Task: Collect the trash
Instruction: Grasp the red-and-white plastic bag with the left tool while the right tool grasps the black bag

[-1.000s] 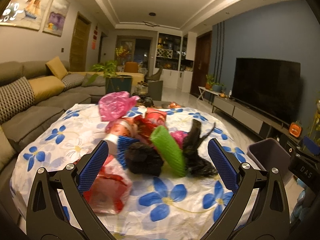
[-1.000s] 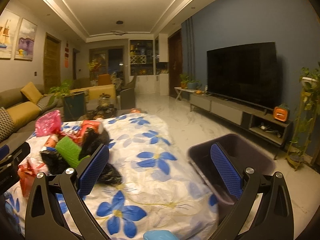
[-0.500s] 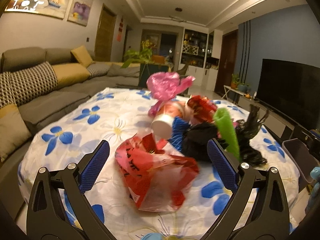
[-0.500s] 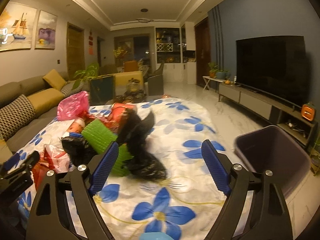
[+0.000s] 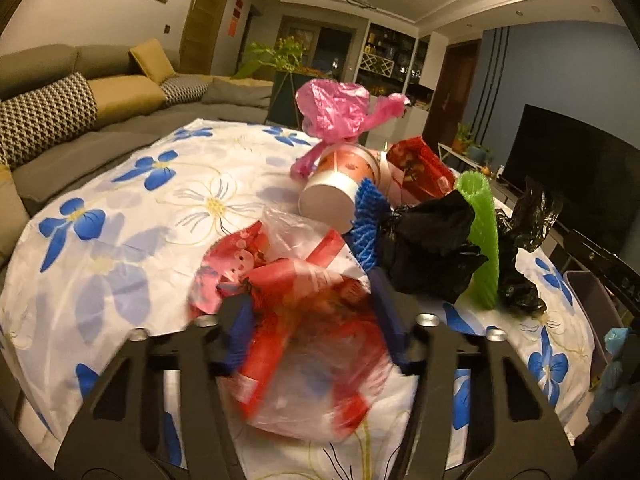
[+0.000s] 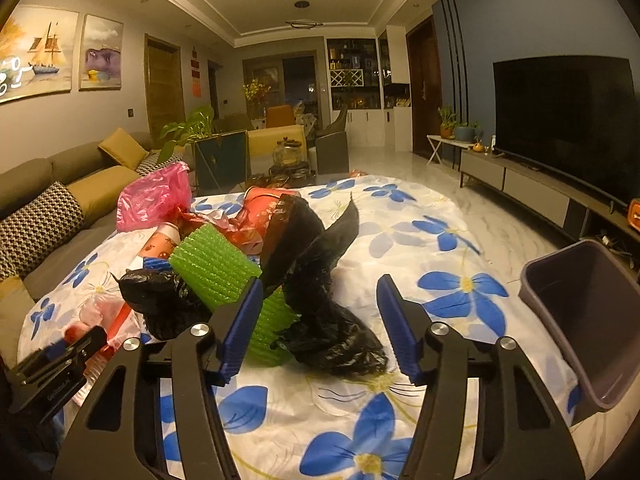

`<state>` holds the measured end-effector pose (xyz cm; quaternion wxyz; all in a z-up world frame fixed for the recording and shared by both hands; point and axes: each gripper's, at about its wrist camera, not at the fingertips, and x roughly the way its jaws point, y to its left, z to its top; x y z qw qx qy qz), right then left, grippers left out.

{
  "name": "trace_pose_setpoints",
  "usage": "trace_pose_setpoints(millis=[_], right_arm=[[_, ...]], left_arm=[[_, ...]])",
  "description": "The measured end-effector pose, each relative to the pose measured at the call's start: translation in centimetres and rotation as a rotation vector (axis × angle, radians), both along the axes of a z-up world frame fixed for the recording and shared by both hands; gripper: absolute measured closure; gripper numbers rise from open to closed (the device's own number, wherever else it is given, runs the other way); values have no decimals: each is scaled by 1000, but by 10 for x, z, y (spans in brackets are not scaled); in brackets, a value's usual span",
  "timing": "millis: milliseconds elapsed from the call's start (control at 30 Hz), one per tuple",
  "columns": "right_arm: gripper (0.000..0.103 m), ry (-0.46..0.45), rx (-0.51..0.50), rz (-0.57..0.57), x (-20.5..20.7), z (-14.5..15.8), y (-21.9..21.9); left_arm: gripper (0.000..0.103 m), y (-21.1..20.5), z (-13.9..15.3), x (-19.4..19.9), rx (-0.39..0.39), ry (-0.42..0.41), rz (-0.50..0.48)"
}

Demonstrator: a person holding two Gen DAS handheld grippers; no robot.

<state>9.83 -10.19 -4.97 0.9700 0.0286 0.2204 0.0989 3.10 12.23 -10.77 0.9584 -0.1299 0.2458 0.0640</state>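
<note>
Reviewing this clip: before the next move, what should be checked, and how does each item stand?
1. Left hand-held gripper around the red and clear bag: ok.
2. Grip firm: cannot tell, blurred.
3. Right hand-held gripper open and empty: ok.
4. Black bag between its fingers: ok.
5. Bin beside the table, open: ok.
6. Paper cup clear of the held bag: cannot tell.

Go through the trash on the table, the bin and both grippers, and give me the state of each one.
Left gripper: closing around the red and clear plastic bag.
Right gripper: open, holds nothing.
Paper cup: lying on its side.
Green foam sleeve: lying in the pile.
Black bag: crumpled, on the table.
Pink bag: crumpled, atop the pile.
Bin: open; nothing visible inside.
</note>
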Motion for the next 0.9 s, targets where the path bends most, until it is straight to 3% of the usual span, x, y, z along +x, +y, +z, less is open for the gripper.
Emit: trace_pose_setpoints(millis=[100,133,167,233,300,433,500,600,900], right_arm=[[50,2,7,13,6,-1,6],[51,2,7,18,8,-1,7],[53,4,8,24,11,-1,9],[53,10,18,36,14,-3,12],[56,13,30,46,18,-4,15],[65,24,29,55,28,-10,23],[80,42,26,59,34,-12,26],[95,59,16,62,39,-15,28],[102,-8,15,23,24,-2,11]], left_arm=[[69,1,-2,1,0,4,-1],[74,1,-2,1,6,2,-1],[87,1,-2,2,16,5,6],[91,4,-2,0,7,0,14],[102,8,0,-1,-10,-10,21],[103,10,5,-6,-1,-25,24],[103,10,7,-8,1,-34,24],[103,11,10,-12,-1,-50,26],[103,12,35,-29,1,-115,35]])
